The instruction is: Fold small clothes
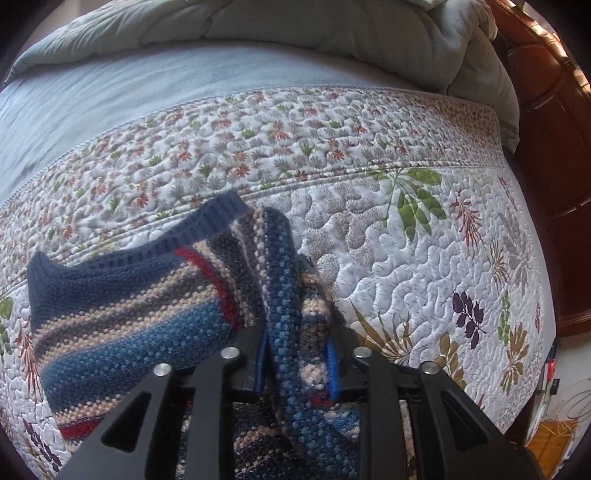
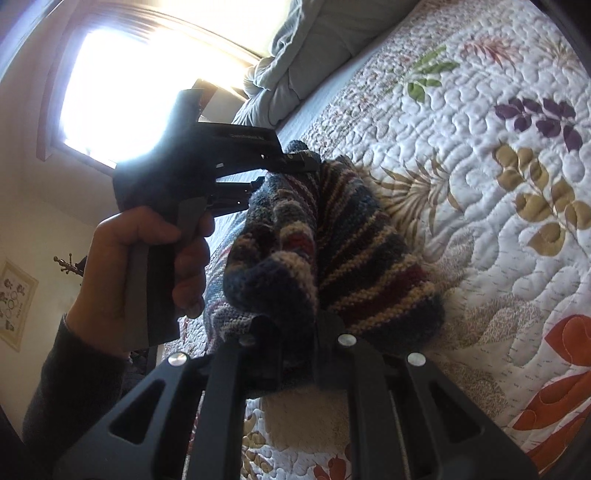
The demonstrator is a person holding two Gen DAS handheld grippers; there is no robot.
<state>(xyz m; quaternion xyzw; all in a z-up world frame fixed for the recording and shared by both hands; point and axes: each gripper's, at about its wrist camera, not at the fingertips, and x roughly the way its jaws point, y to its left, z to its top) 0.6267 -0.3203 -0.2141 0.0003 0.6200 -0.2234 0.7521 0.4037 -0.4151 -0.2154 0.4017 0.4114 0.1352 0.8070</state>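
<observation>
- Striped knit sweater (image 1: 122, 291), blue, beige, grey and red bands, navy ribbed hem; bunched and held between my two grippers over the quilt (image 1: 424, 266).
- In the left view its left part lies spread on the quilt, ribbed edge toward the far side; a thick fold runs back between my fingers.
- My left gripper (image 1: 297, 363): jaws a little apart, blue pads on either side of that fold, knit filling the gap; pads look to be pressing it, so it grips the sweater.
- My right gripper (image 2: 295, 332): jaws nearly together, pinching a bunched dark edge of the sweater (image 2: 325, 251); fabric humps up just past the fingertips.
- Right view also shows my left hand (image 2: 147, 266) around the other gripper's handle, dark sleeve (image 2: 74, 376) at the wrist, its tips at the sweater's far end.
- Quilt is white, stitched, printed with leaves; small-flower border band further off.
- Beyond it: pale blue sheet (image 1: 110, 92), grey duvet (image 1: 295, 26) heaped at the far side.
- Wooden bed frame (image 1: 546, 129) on the right.
- Bright window (image 2: 147, 81) and a framed picture (image 2: 14, 299) on the wall, right view.
</observation>
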